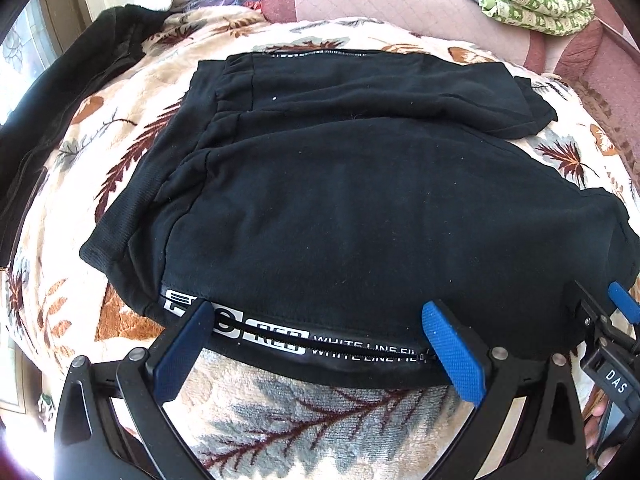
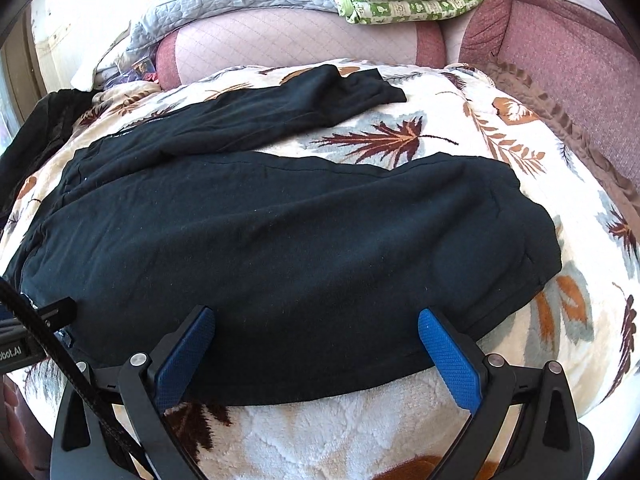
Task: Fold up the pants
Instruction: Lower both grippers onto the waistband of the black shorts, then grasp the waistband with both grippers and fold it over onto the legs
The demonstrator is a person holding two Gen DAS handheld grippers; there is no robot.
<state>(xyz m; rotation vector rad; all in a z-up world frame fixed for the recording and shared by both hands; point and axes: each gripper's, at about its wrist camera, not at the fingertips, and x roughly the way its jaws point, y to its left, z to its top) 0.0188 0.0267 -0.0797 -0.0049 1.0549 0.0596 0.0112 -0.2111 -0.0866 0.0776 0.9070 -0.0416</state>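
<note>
1. Black pants (image 1: 340,200) lie flat on the leaf-print blanket (image 1: 312,420), near edge with its printed stripe facing both grippers.
2. Left gripper (image 1: 318,344) and right gripper (image 2: 316,352) – jaws spread wide, holding nothing, poised over that edge, likely to pinch it.
3. No containers seen.

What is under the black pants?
The black pants lie on a leaf-print blanket, which shows all around them. Anything else beneath stays covered.
</note>
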